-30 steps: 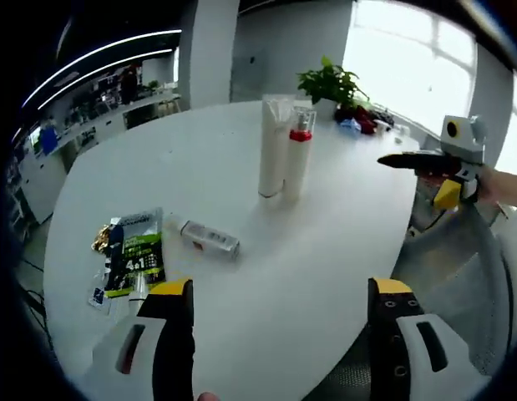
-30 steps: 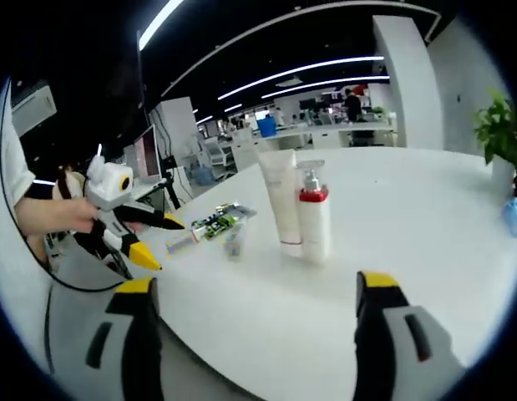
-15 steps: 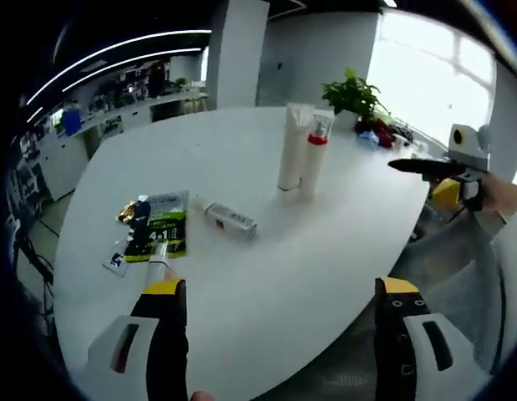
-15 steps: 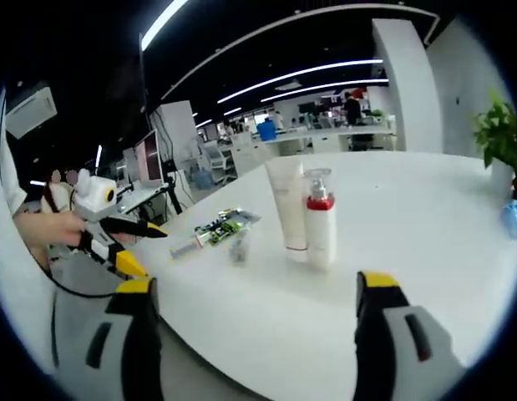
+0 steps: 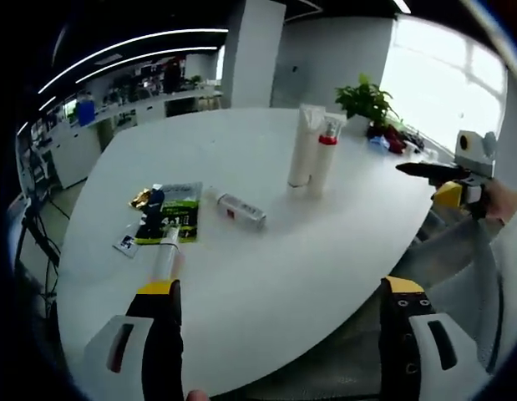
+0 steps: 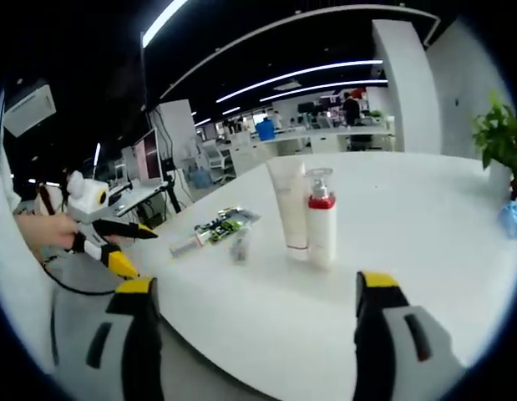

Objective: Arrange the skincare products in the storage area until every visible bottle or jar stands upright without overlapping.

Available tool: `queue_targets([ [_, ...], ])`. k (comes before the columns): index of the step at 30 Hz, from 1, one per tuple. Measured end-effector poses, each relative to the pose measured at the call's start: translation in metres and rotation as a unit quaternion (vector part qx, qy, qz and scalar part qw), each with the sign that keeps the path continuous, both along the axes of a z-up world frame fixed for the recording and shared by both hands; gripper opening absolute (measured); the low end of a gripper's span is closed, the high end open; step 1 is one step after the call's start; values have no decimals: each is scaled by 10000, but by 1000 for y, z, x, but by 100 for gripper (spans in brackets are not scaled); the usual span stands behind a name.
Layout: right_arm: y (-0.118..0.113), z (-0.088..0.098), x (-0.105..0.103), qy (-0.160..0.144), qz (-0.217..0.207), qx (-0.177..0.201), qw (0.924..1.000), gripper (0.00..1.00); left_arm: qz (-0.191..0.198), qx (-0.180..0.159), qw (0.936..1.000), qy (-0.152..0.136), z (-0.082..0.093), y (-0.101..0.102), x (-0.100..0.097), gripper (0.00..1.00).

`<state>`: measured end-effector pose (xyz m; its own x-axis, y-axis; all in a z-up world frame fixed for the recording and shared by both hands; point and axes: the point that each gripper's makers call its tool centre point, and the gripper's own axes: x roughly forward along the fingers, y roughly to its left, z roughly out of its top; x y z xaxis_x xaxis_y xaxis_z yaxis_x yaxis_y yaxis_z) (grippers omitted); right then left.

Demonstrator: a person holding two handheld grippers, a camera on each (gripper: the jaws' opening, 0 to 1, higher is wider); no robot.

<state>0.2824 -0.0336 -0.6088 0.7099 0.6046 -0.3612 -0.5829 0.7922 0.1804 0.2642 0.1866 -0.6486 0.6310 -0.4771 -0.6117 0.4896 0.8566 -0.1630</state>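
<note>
On the white table (image 5: 266, 251) a tall white tube (image 5: 302, 154) and a white pump bottle with a red collar (image 5: 322, 163) stand upright, touching side by side. A small silver tube (image 5: 240, 210) lies flat left of them. A thin white tube (image 5: 168, 251) lies flat near the table's front edge. My left gripper (image 5: 279, 334) is open, off the near edge, holding nothing. My right gripper (image 6: 254, 334) is open too, facing the white tube (image 6: 288, 205) and the pump bottle (image 6: 321, 219). The silver tube (image 6: 238, 246) lies further left. The other gripper (image 6: 108, 238) appears at far left.
A green and black sachet (image 5: 169, 224) lies flat beside small loose packets (image 5: 141, 200). A potted plant (image 5: 367, 102) and red and blue items (image 5: 392, 139) sit at the far table edge. The right gripper (image 5: 446, 180), held by a hand, hovers off the table's right side.
Both views have drawn back from the table a little. The other gripper has slid further toward the edge in each view. The bottles and tubes have not moved.
</note>
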Motion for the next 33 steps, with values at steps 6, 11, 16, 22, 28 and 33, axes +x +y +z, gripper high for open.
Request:
queue_targets([
  [6,-5,0,2,-65,-122,1,9999,98,38,8,10000,6,1,1,2,97],
  [11,-2,-1,1,-54,-49,-24,10000,98,45,43,10000,7,1,4,3,97],
  [16,-3,-1,1,-28,-89,12,10000,98,40,66,10000,31,0,5,2,97],
  [22,-3,-4,0,1,-57,-69,10000,98,14,74,10000,64,-2,4,3,96],
  [28,-4,-5,1,34,-78,-84,9999,97,50,114,9999,114,-5,9,6,96],
  [33,-4,-8,1,23,-68,-174,9998,97,195,283,9990,276,-10,24,16,93],
])
